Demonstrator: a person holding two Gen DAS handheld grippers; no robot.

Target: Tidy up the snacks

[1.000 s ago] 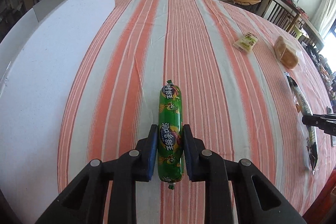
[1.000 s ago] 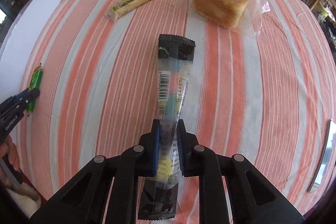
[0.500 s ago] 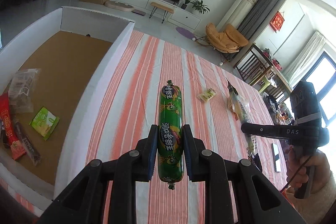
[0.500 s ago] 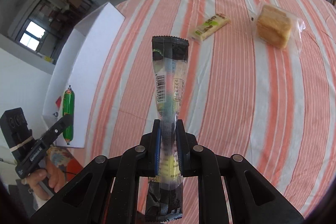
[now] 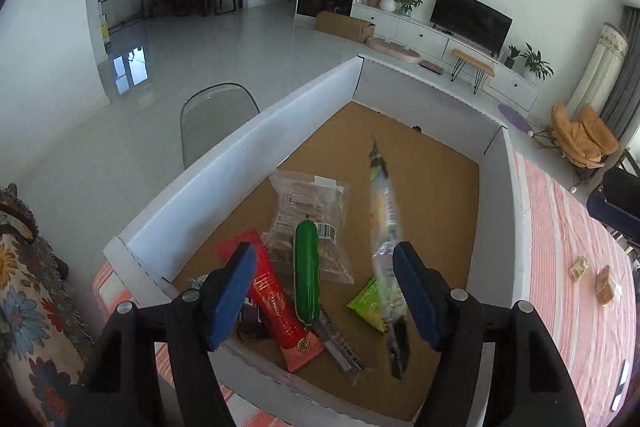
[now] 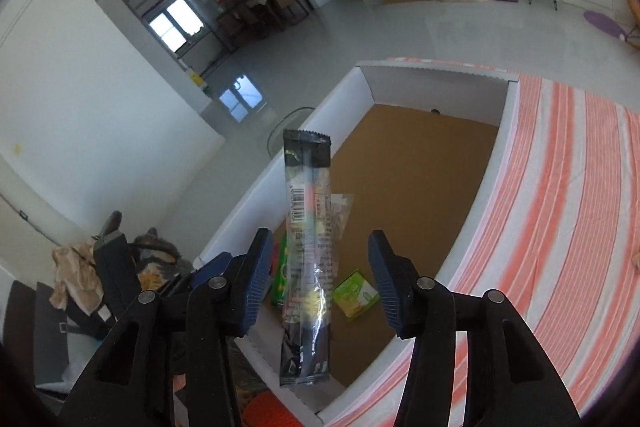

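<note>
My left gripper [image 5: 325, 291] hangs above the white box [image 5: 248, 147] with its jaws opening. The green sausage [image 5: 306, 271] is loose between them, clear of both pads, over the snacks on the brown box floor. My right gripper [image 6: 320, 283] is also over the box [image 6: 500, 155], jaws opening. The long clear packet with black ends [image 6: 308, 251] stands free in the gap and touches neither pad. That same packet [image 5: 384, 227] shows blurred in the left wrist view, beside my right pad.
Inside the box lie a red packet [image 5: 276, 303], a clear bag [image 5: 308, 207], a small green packet [image 5: 370, 301] and a dark stick [image 5: 340, 343]. The striped tablecloth [image 5: 580, 307] to the right carries a wrapped bread [image 5: 606, 285] and a small bar [image 5: 578, 267]. A grey chair [image 5: 216, 115] stands behind the box.
Both grippers swung from the striped table to above the white box. Each was shut on its snack; both have opened and let go.
</note>
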